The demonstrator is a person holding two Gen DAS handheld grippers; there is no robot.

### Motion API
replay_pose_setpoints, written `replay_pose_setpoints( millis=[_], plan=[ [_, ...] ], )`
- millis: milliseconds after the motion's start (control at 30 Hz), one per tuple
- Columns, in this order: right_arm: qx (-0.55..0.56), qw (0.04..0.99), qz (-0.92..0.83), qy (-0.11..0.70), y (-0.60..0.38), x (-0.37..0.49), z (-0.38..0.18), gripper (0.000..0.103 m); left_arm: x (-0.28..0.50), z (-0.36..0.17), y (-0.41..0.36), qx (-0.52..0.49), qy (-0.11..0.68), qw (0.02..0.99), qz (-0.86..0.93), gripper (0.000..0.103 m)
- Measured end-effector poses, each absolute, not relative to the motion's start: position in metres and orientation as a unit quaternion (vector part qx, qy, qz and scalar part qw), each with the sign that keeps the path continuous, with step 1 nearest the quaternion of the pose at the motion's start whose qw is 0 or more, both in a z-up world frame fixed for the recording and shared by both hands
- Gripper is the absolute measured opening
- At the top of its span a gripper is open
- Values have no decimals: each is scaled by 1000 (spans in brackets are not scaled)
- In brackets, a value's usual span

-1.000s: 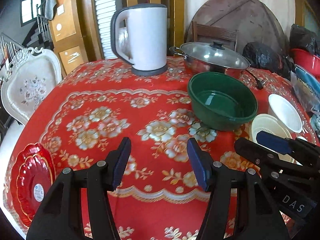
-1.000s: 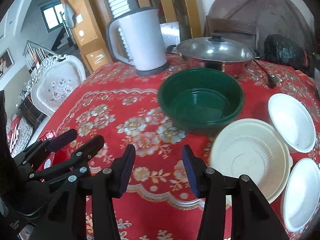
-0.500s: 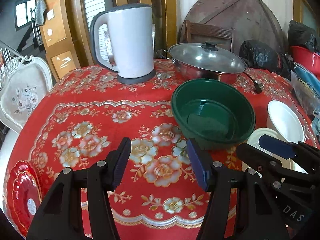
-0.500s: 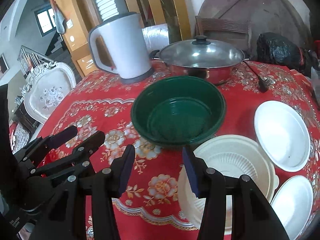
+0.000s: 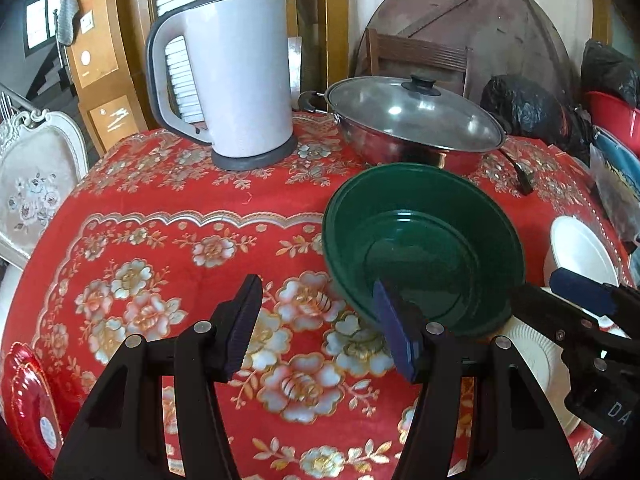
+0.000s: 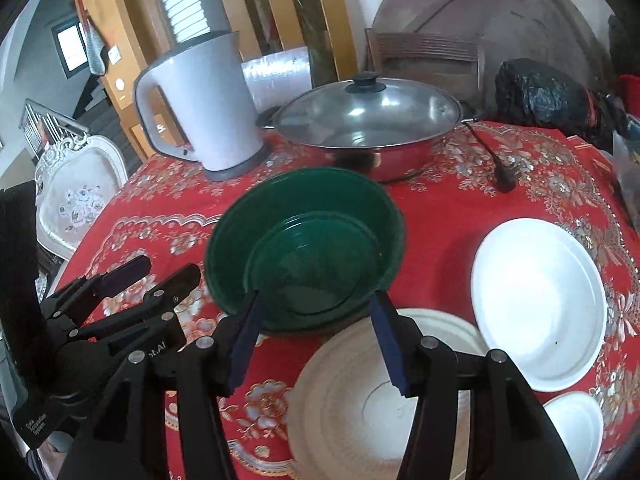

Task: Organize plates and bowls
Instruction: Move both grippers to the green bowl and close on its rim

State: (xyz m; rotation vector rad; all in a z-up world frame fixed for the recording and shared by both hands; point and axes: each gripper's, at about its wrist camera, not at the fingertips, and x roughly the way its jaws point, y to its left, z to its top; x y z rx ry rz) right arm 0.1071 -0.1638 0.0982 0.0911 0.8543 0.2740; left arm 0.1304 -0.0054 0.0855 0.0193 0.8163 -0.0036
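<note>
A dark green bowl point(image 5: 424, 248) stands on the red floral tablecloth, also in the right wrist view point(image 6: 308, 248). My left gripper point(image 5: 320, 328) is open and empty, its right finger at the bowl's near rim. My right gripper point(image 6: 316, 340) is open and empty, just in front of the bowl's near edge. A cream plate point(image 6: 360, 400) lies under the right gripper. A white bowl point(image 6: 536, 304) lies to its right, with a smaller white one point(image 6: 576, 428) at the lower right. Red plates point(image 5: 28, 400) sit at the table's left edge.
A white electric kettle point(image 5: 232, 80) and a lidded steel wok point(image 5: 412, 120) stand at the back of the table point(image 5: 160, 240). A power plug point(image 6: 504, 176) lies behind the white bowl. Black bags point(image 5: 532, 112) are at the back right. A white chair point(image 5: 36, 176) stands left.
Both grippers have moved forward toward the green bowl, which now fills more of each view. Both stay open.
</note>
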Motion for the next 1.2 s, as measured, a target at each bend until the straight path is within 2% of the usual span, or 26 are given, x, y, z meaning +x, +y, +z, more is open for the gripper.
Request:
replay_pose_setpoints(
  millis=[1200],
  plan=[
    [110,867,102,475,-194,191,76,58,198,63,-15,-25,446,894,-30,58]
  ],
)
